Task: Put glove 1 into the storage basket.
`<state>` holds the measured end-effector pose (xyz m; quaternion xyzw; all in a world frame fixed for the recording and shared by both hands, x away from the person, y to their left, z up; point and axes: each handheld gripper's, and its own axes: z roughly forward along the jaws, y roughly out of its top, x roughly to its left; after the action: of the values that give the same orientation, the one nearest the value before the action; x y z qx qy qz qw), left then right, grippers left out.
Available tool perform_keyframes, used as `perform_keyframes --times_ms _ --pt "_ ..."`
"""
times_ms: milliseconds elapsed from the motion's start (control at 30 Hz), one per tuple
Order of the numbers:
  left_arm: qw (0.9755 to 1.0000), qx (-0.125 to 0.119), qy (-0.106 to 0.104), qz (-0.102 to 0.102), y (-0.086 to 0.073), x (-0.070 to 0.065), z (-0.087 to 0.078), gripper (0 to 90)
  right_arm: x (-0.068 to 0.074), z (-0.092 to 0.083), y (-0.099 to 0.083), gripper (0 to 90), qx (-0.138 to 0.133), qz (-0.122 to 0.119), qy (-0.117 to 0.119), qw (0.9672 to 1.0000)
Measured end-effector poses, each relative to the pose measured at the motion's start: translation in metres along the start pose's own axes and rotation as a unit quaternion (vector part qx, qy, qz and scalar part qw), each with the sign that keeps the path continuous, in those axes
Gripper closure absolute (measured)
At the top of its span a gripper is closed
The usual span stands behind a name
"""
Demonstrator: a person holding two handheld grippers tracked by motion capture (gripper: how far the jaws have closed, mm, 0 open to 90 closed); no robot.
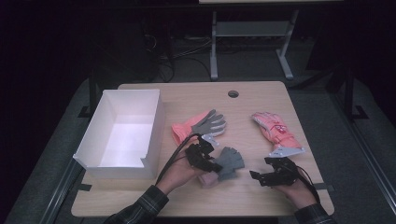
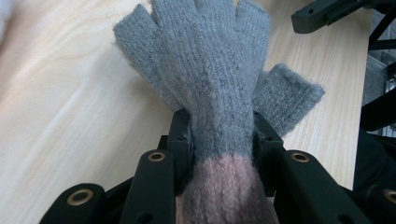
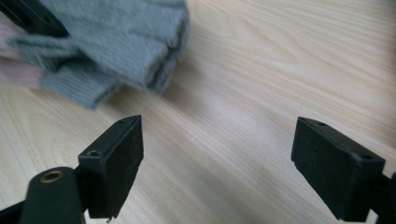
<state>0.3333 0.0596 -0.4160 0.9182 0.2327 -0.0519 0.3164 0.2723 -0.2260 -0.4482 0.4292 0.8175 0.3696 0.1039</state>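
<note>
From above, near the middle of the table (image 1: 261, 196), the left gripper (image 1: 215, 167) clamps a grey fingerless glove (image 1: 231, 161) at its wrist, right of the white box (image 1: 154, 130); two pink gloves (image 1: 198, 123) (image 1: 278, 130) lie farther off. Seen along the left gripper's jaws, both pads squeeze the glove (image 2: 210, 70) where grey meets pink cuff. Over bare wood, the right gripper (image 3: 217, 163) stands wide open, holding nothing. Lifting well probably means keeping the squeeze firm so the dangling fingers clear the box wall.

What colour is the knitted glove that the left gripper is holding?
The fingerless knitted glove is grey with a dusty pink cuff, best seen in the left gripper view.
</note>
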Motion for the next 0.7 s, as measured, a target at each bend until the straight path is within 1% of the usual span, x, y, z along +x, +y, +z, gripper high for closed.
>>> perform_keyframes --times_ms 67,133,233,300,367,400,433,467,533,633,700 --pt "1.0 0.001 0.004 -0.007 0.002 0.001 -0.005 67.1 0.0 0.0 0.0 16.4 0.001 -0.002 0.0 1.0" --pt "0.9999 0.001 0.011 -0.011 0.005 0.002 -0.012 67.1 0.0 0.0 0.0 16.2 -0.003 -0.002 0.0 1.0" --pt "0.9998 -0.006 0.013 -0.017 0.009 0.002 -0.023 67.1 0.0 -0.001 -0.001 16.1 -0.003 0.002 -0.001 1.0" --pt "0.9997 -0.007 0.015 -0.016 0.011 0.002 -0.029 67.1 0.0 0.0 -0.001 16.1 -0.003 0.004 -0.001 1.0" --pt "0.9996 -0.013 0.021 -0.015 0.016 0.002 -0.041 67.1 0.0 -0.001 0.0 16.1 -0.003 0.003 0.0 1.0" --pt "0.9996 -0.013 0.021 -0.015 0.016 0.002 -0.041 67.0 0.0 -0.001 0.0 16.1 -0.003 0.003 0.0 1.0" --pt "0.9994 -0.02 0.021 -0.016 0.018 0.003 -0.05 67.0 0.0 0.0 0.0 16.0 -0.004 0.0 0.0 1.0" --pt "0.9994 -0.02 0.021 -0.016 0.018 0.003 -0.05 66.9 0.0 0.0 0.0 16.0 -0.004 0.0 0.0 1.0" --pt "0.9994 -0.024 0.018 -0.019 0.02 0.003 -0.059 66.9 0.0 0.0 -0.001 15.5 -0.003 0.004 0.001 1.0" --pt "0.9989 -0.031 0.029 -0.018 0.022 0.006 -0.073 66.8 0.0 0.0 -0.001 15.5 -0.002 0.006 0.001 1.0" --pt "0.9986 -0.032 0.037 -0.019 0.024 0.007 -0.082 66.8 0.0 0.0 -0.001 15.5 -0.002 0.007 0.002 1.0"
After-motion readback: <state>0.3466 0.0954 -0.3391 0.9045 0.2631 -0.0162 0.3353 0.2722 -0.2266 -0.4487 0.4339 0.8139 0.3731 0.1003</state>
